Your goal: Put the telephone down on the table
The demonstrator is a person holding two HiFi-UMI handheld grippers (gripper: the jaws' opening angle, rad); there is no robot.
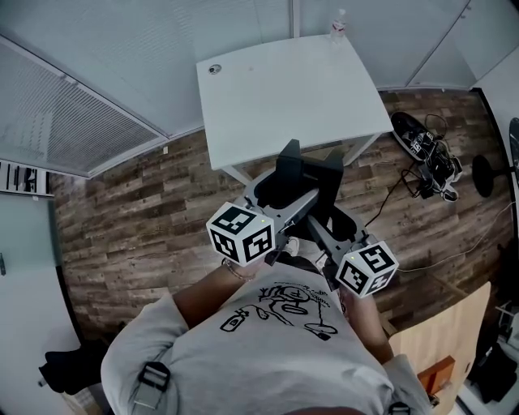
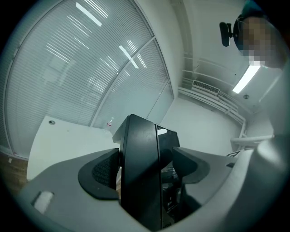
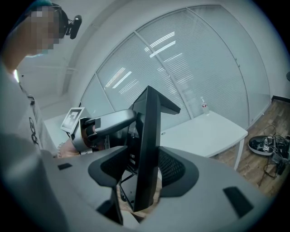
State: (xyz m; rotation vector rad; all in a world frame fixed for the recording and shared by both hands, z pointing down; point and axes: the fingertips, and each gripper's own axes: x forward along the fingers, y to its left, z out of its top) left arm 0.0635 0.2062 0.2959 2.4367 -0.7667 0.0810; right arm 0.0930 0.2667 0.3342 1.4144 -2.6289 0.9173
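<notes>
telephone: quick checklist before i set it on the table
1. Left gripper shut on the telephone: ok.
2. Right gripper shut on it: ok.
3. Telephone over the table: not ok, it appears short of the near edge.
4. Landing spot free: ok, only a bottle and a small round thing at the far side.
5. Telephone's underside level: cannot tell.

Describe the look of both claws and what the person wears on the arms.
The left claw and right claw have smooth grey bodies and dark textured pads. Each carries a white cube printed with black square markers. The person wears a grey short-sleeved T-shirt with a black drawing.
</notes>
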